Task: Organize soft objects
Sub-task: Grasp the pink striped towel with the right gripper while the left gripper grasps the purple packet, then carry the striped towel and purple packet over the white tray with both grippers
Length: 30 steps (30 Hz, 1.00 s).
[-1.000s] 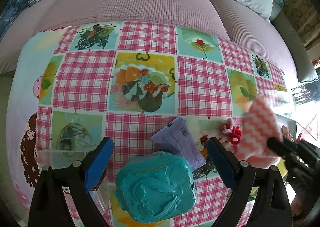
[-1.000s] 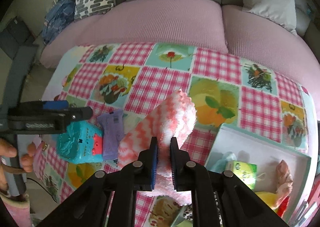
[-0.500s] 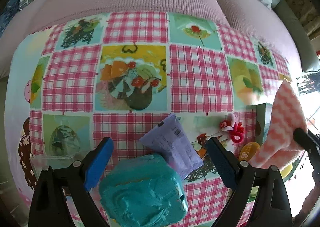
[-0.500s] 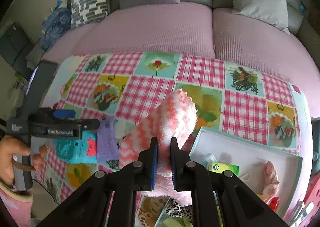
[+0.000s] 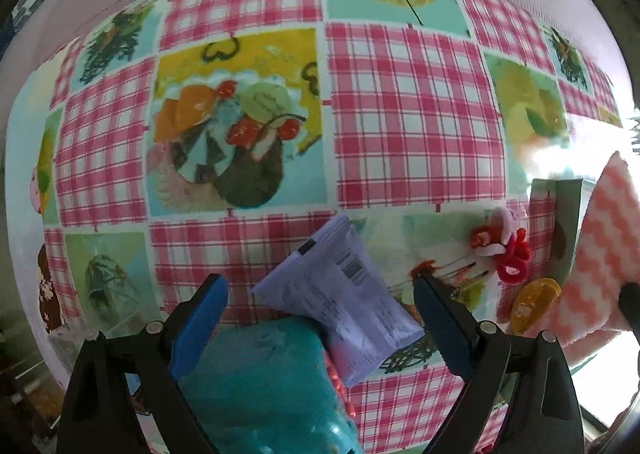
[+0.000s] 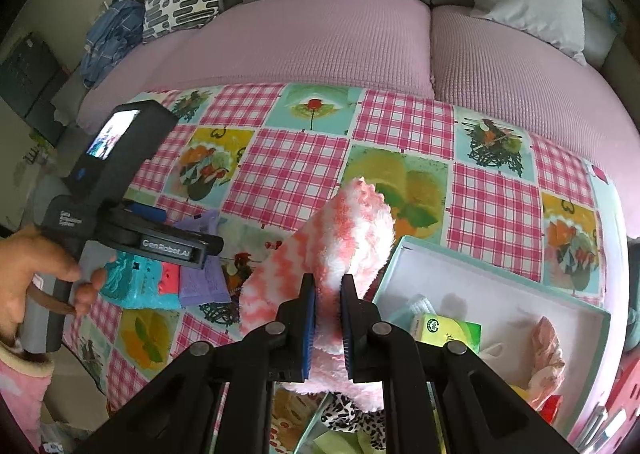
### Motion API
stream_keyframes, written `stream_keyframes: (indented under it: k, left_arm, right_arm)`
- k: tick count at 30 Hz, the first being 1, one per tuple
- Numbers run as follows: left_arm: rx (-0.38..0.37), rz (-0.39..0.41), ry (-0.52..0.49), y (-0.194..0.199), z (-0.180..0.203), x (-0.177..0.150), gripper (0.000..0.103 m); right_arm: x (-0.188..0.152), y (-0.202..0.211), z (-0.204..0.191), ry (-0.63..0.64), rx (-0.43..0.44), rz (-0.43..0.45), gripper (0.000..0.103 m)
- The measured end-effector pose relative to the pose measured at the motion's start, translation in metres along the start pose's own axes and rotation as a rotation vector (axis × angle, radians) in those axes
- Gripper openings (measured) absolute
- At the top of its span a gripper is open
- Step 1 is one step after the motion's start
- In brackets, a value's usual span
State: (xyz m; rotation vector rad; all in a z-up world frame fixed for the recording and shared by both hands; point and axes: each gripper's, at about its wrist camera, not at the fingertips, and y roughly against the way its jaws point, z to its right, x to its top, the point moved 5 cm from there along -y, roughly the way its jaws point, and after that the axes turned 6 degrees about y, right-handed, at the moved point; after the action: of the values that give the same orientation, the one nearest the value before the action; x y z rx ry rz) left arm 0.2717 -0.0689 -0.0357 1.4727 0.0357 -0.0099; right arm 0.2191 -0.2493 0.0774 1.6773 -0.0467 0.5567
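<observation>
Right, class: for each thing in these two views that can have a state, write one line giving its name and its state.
Right tool: shut on the pink-and-white fluffy cloth, held up off the table.
Left tool: open, nothing between its pads, above the teal pouch.
Purple packet: lying flat, one end resting on the teal pouch.
White box: open, items inside.

Teal pouch [image 5: 256,382] cut off by bottom edge, partly behind left fingers [image 5: 198,320]; box [image 6: 496,294] contents half hidden, leopard-print item [image 6: 348,416] unclear.
</observation>
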Motion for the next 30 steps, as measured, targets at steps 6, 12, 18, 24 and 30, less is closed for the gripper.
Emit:
stream_keyframes:
  k: [6, 12, 18, 24, 30]
  left_arm:
    - [-0.027, -0.031, -0.011, -0.011, 0.004, -0.005, 0.071]
    - [-0.044, -0.007, -0.01, -0.013, 0.011, 0.002, 0.058]
    - [-0.076, 0.046, 0.0, 0.001, 0.015, 0.007, 0.054]
    - [-0.113, 0.13, -0.012, 0.04, 0.019, 0.002, 0.054]
    - [-0.15, 0.206, -0.026, 0.087, 0.03, -0.014, 0.054]
  right_arm:
    - [-0.002, -0.005, 0.002, 0.002, 0.007, -0.003, 0.012]
    - [-0.005, -0.008, 0.006, -0.005, 0.007, -0.01, 0.012]
    - [-0.007, 0.001, 0.008, -0.015, 0.013, 0.003, 0.012]
    - [-0.007, 0.029, 0.014, -0.031, 0.006, 0.041, 0.012]
    - [-0.014, 0.069, 0.02, -0.039, -0.016, 0.089, 0.012]
